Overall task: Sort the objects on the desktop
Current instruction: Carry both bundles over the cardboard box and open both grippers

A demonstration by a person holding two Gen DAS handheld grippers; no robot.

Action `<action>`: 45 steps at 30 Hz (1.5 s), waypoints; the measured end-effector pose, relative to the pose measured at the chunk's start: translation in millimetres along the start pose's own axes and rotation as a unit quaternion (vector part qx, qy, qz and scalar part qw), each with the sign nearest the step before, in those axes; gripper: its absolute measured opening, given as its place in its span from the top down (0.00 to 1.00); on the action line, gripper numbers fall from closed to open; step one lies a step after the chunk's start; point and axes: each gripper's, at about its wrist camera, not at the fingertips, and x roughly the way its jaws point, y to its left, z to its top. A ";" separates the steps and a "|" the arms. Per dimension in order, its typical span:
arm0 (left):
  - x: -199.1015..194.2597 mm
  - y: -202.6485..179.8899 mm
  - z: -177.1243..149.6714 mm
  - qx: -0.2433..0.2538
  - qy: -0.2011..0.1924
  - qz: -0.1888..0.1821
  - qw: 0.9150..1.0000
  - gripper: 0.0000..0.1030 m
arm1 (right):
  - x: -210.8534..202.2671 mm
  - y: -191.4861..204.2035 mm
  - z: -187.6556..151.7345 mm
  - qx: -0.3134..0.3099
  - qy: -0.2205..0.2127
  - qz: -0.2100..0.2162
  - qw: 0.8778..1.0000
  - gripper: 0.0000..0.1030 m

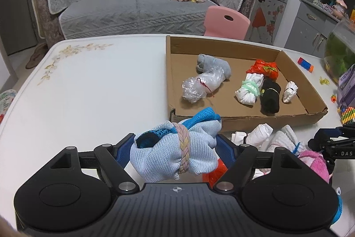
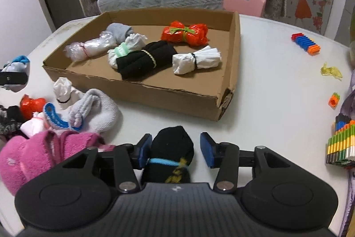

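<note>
While six tied bundles are already laid in the cardboard box [image 2: 137, 93], sorting is judged roughly half done. Left gripper [image 1: 175, 148]: jaws clamped on a light-blue mesh bundle [image 1: 168, 154], held above the table [image 1: 88, 86] just short of the box's near wall. Right gripper [image 2: 175, 150]: jaws set wide, a black sock roll [image 2: 170, 154] sits between the pads, right pad apart, not gripped. Approx. five or six more are left in the pile [image 2: 66, 112] on the table, e.g. the pink fleece [image 2: 33, 154].

Grey quilted sofa [image 1: 133, 3], pink chair [image 1: 226, 21], grey cabinet [image 1: 315, 21], white floral table [image 1: 88, 81]
</note>
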 end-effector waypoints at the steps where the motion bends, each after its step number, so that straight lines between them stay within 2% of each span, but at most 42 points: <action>1: 0.0 -0.8 -0.4 0.001 0.000 0.001 1.000 0.21 | 0.4 -1.0 0.3 0.005 0.002 -0.001 1.000 0.42; 2: 0.2 -0.9 -0.5 0.001 0.001 0.001 1.000 0.21 | 1.1 -1.3 0.3 0.006 0.005 0.000 1.000 0.30; 3: -0.1 -0.9 -0.9 0.001 0.001 0.001 1.000 0.21 | 3.7 0.1 -0.3 0.004 0.014 -0.002 1.000 0.00; 4: -0.2 -0.8 -0.6 0.001 0.001 0.000 1.000 0.21 | 8.6 2.6 -2.4 -0.002 0.027 -0.012 1.000 0.00; 7: -1.4 -2.1 -1.1 0.001 -0.001 0.000 1.000 0.21 | 9.4 6.0 -8.6 -0.017 0.018 -0.039 0.999 0.00; 8: -1.4 -2.4 -1.0 0.001 -0.001 -0.001 1.000 0.21 | 8.1 3.8 -8.3 -0.009 0.016 -0.038 0.999 0.05; 10: -1.1 -4.0 -1.3 0.003 0.000 -0.001 1.000 0.21 | 2.7 2.0 -7.1 -0.008 0.005 -0.049 0.999 0.41; 12: -1.5 -5.2 -1.3 0.005 0.000 0.001 1.000 0.21 | -1.8 -1.3 -4.3 0.003 0.000 -0.047 0.999 0.68; 13: -1.9 -5.3 -1.0 0.005 0.000 0.001 1.000 0.21 | -3.5 -4.3 -3.8 0.012 0.001 -0.039 0.999 0.69; 15: -3.1 -4.9 -0.5 0.004 -0.001 -0.001 1.000 0.21 | -3.4 -7.4 -3.9 0.021 -0.005 -0.033 0.999 0.71; 18: -5.2 -5.1 0.8 0.004 -0.004 0.000 1.000 0.21 | -7.5 -3.5 -3.6 0.012 -0.015 -0.044 0.999 0.72; 23: -14.0 -5.1 7.4 0.006 -0.012 0.001 1.000 0.21 | -27.6 -8.3 7.9 0.027 -0.048 -0.031 0.998 0.72; 30: -32.3 -2.4 31.6 0.009 -0.031 0.002 0.999 0.21 | -62.8 -19.6 39.7 0.047 -0.100 -0.009 0.994 0.71; 34: -34.4 -0.7 51.7 0.015 -0.036 0.006 0.999 0.21 | -71.8 -21.5 67.2 0.038 -0.118 -0.006 0.992 0.71; 38: -27.6 -4.7 74.5 0.019 -0.035 -0.004 0.999 0.22 | -68.1 -24.2 96.6 0.033 -0.124 0.003 0.992 0.71; 45: 7.2 -30.2 120.2 0.038 -0.025 -0.021 0.999 0.22 | -36.4 -18.6 144.8 0.028 -0.108 0.049 0.993 0.71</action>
